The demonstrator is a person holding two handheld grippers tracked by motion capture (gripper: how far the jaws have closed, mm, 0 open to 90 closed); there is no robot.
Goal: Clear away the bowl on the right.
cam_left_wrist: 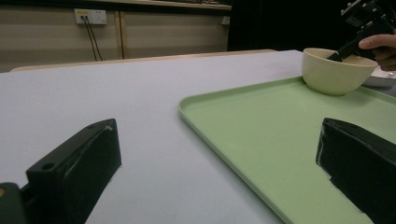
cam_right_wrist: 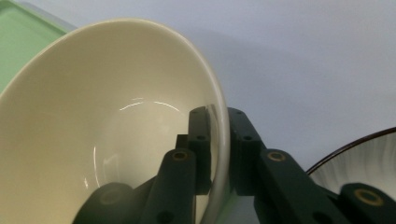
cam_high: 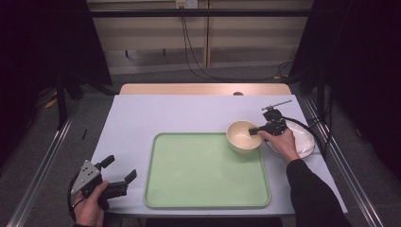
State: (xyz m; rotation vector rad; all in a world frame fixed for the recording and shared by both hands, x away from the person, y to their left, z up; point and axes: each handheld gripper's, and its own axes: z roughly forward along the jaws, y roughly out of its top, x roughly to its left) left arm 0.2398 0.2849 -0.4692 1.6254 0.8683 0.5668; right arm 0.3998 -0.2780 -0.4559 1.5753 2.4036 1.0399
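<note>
A cream bowl (cam_high: 242, 137) (cam_left_wrist: 332, 70) (cam_right_wrist: 112, 116) is at the far right corner of the green tray (cam_high: 203, 175) (cam_left_wrist: 261, 135). My right gripper (cam_high: 253, 131) (cam_right_wrist: 218, 116) is shut on the bowl's right rim, with one jaw inside the bowl and one outside. From the left gripper view the right gripper (cam_left_wrist: 338, 53) reaches into the bowl from the right. My left gripper (cam_high: 121, 168) (cam_left_wrist: 219, 154) is open with nothing between its jaws. It is held near the table's front left corner, to the left of the tray.
A white plate with a dark rim (cam_high: 305, 137) (cam_right_wrist: 364, 158) lies right of the bowl, under the right hand. A pale cloth (cam_high: 142, 118) covers the table. Cables hang down the back wall.
</note>
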